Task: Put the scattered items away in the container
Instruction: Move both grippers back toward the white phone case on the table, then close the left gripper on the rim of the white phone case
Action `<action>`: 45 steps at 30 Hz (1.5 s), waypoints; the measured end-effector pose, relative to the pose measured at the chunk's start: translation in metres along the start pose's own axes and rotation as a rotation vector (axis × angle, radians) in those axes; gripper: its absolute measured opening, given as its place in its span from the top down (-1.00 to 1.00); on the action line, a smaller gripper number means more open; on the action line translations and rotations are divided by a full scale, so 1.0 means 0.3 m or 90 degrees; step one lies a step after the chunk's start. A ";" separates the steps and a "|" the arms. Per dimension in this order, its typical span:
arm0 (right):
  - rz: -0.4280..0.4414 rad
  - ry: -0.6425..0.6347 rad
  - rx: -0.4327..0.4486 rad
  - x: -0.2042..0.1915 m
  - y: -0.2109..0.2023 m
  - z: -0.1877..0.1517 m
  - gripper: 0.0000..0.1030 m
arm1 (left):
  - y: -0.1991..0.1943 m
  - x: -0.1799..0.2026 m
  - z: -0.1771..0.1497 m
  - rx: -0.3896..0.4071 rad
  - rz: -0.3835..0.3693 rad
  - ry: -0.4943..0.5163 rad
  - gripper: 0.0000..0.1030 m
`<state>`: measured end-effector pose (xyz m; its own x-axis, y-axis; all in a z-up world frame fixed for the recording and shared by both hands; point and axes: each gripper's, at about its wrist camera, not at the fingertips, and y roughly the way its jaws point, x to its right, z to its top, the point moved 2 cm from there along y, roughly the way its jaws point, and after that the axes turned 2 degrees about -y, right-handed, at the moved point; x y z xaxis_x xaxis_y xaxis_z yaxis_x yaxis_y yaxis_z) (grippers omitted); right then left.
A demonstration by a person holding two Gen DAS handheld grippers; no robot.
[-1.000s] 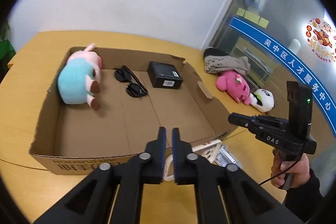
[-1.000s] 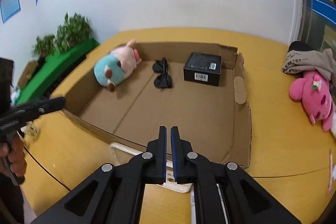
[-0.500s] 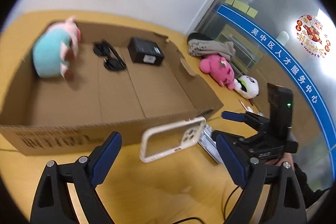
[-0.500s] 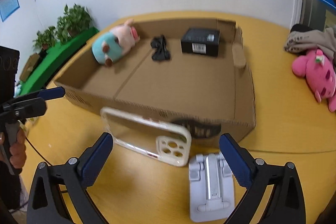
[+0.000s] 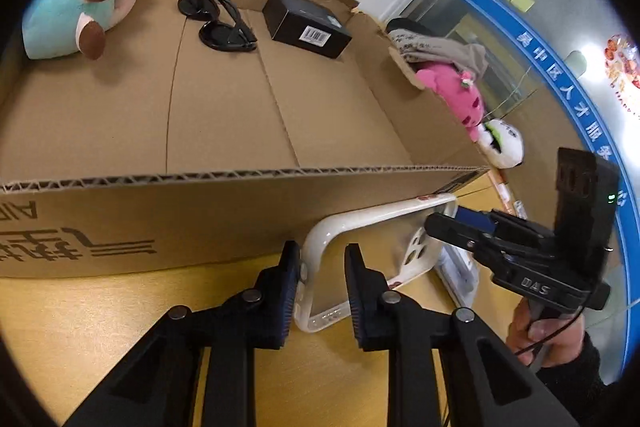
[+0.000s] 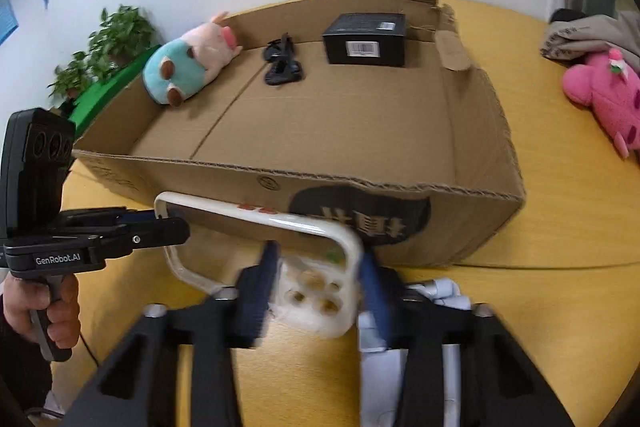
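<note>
So the plush pig (image 5: 76, 3), sunglasses (image 5: 218, 23) and black box (image 5: 308, 23) sit in the carton (image 5: 240, 211), while both hand-held grippers, left (image 5: 320, 287) and right (image 6: 316, 281), partly open, straddle the phone case (image 6: 280, 259) on the bench (image 5: 100, 311); pink toy (image 6: 604, 99) waits outside.

A clear, white-rimmed phone case (image 5: 372, 251) leaned tilted against the outside front wall of the shallow brown cardboard box (image 5: 224, 203), which held a pig plush (image 5: 76, 3), black sunglasses (image 5: 218, 19) and a black carton (image 5: 308, 23).

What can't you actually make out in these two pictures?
- Right view: whether the right gripper grips the phone case; motion blur.
- Right view: white stand, mostly behind that gripper.
- Left view: pink plush, partly behind the box wall.
</note>
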<state>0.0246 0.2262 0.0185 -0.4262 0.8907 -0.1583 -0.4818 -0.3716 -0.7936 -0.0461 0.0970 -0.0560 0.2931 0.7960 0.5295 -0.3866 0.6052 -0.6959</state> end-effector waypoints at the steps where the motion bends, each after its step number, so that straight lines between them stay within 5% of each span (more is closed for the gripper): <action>1: 0.006 0.008 0.002 0.007 0.001 -0.003 0.33 | -0.004 0.004 -0.002 0.002 0.009 0.007 0.60; 15: 0.041 -0.017 0.075 -0.171 -0.161 0.025 0.49 | -0.275 0.009 -0.040 0.031 0.041 -0.010 0.63; 20: 0.072 -0.009 -0.001 -0.230 -0.080 -0.025 0.51 | -0.260 -0.087 -0.111 -0.026 0.072 -0.056 0.63; 23: 0.067 -0.003 -0.063 -0.252 0.011 -0.071 0.47 | -0.211 -0.178 -0.167 -0.080 0.132 -0.105 0.62; 28: 0.061 0.034 -0.088 -0.223 0.047 -0.096 -0.22 | -0.234 -0.209 -0.192 -0.059 0.146 -0.117 -0.18; 33: 0.045 0.005 -0.082 -0.245 0.017 -0.116 -0.25 | -0.211 -0.164 -0.230 -0.074 0.164 -0.114 -0.21; 35: 0.027 -0.009 -0.082 -0.254 0.030 -0.126 -0.23 | -0.204 -0.133 -0.243 -0.076 0.167 -0.102 -0.01; 37: 0.010 -0.016 -0.087 -0.252 0.046 -0.137 0.12 | -0.189 -0.108 -0.259 -0.080 0.174 -0.079 0.72; 38: 0.002 -0.016 -0.091 -0.248 0.055 -0.143 0.52 | -0.180 -0.099 -0.269 -0.080 0.177 -0.074 0.84; 42: -0.021 -0.019 -0.080 -0.242 0.045 -0.155 0.84 | -0.169 -0.076 -0.269 -0.068 0.181 -0.062 0.85; 45: -0.039 -0.023 -0.073 -0.259 0.033 -0.164 0.85 | -0.175 -0.080 -0.263 -0.060 0.181 -0.068 0.87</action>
<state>0.0906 0.1661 -0.0059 -0.4277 0.8996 -0.0880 -0.4179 -0.2832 -0.8632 0.0361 0.0461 -0.0705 0.0899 0.9318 0.3518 -0.3562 0.3599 -0.8623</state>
